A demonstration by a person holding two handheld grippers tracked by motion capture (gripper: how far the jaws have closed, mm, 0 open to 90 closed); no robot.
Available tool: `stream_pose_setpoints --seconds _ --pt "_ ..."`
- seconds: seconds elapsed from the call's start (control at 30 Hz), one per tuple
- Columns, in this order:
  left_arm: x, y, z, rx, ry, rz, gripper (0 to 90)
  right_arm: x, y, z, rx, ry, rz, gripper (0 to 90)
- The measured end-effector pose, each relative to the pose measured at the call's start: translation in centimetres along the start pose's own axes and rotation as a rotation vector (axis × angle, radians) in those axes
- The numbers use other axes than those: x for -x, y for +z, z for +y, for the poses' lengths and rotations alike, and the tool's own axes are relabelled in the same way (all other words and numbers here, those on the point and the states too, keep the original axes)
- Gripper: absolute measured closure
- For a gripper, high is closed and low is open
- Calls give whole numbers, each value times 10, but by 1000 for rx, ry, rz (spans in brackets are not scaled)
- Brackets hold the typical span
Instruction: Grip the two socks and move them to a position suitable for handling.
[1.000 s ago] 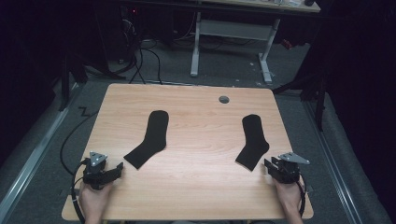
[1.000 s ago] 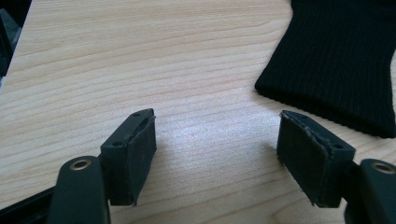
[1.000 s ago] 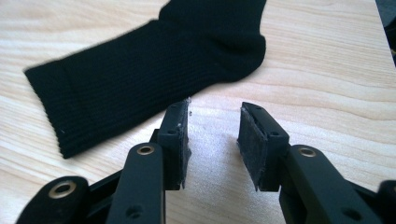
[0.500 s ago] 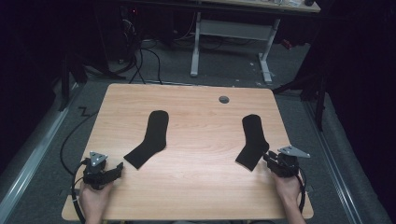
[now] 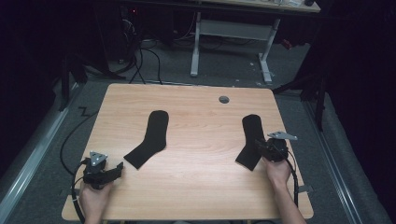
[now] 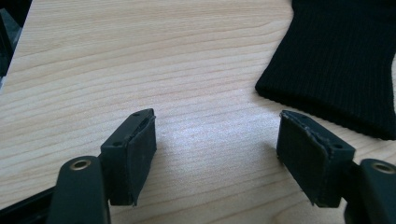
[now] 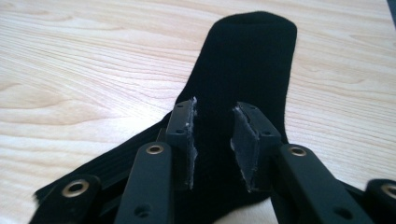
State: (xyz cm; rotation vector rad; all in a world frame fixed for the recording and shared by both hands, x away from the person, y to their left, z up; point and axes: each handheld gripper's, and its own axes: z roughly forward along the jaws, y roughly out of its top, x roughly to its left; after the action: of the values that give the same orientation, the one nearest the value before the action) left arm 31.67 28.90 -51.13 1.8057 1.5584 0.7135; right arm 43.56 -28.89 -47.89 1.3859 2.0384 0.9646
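Two black socks lie flat on a wooden table [image 5: 201, 140]. The left sock [image 5: 152, 137] runs diagonally, its cuff toward the front left. My left gripper [image 5: 119, 168] rests near the front left corner, open wide, just short of that cuff [image 6: 336, 70]; bare wood lies between its jaws [image 6: 217, 140]. The right sock [image 5: 252, 126] lies near the right edge. My right gripper [image 5: 258, 145] sits over its bend. Its jaws [image 7: 214, 112] stand a narrow gap apart, down on the sock [image 7: 252, 56], whose toe points away. I see no fabric pinched between the pads.
A round grommet hole [image 5: 224, 99] sits near the table's far edge. Beyond the table, on the dark floor, stand a white desk frame [image 5: 231, 32] and cables [image 5: 140, 51]. The table's right edge runs close to my right hand [image 5: 278, 170].
My right gripper has moved left and forward from beside the right sock onto its bend. The left gripper and both socks have stayed put.
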Motion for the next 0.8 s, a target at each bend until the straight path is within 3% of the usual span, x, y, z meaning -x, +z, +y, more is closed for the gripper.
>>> stream_pose_setpoints --seconds 0.1,0.2,0.6,0.63,0.8 --pt "0 0 0 -2 2 0 289 1 9 -1 -27 2 -22 662" --pt "0 0 0 -2 2 1 289 10 15 0 -36 34 -27 644" --pt "0 0 0 -2 0 2 289 14 28 4 -86 16 -23 602" --pt "1 0 0 -2 1 3 289 14 31 2 -112 8 -13 607" --pt "0 0 0 -1 -1 1 289 15 32 1 -103 -6 -9 633"
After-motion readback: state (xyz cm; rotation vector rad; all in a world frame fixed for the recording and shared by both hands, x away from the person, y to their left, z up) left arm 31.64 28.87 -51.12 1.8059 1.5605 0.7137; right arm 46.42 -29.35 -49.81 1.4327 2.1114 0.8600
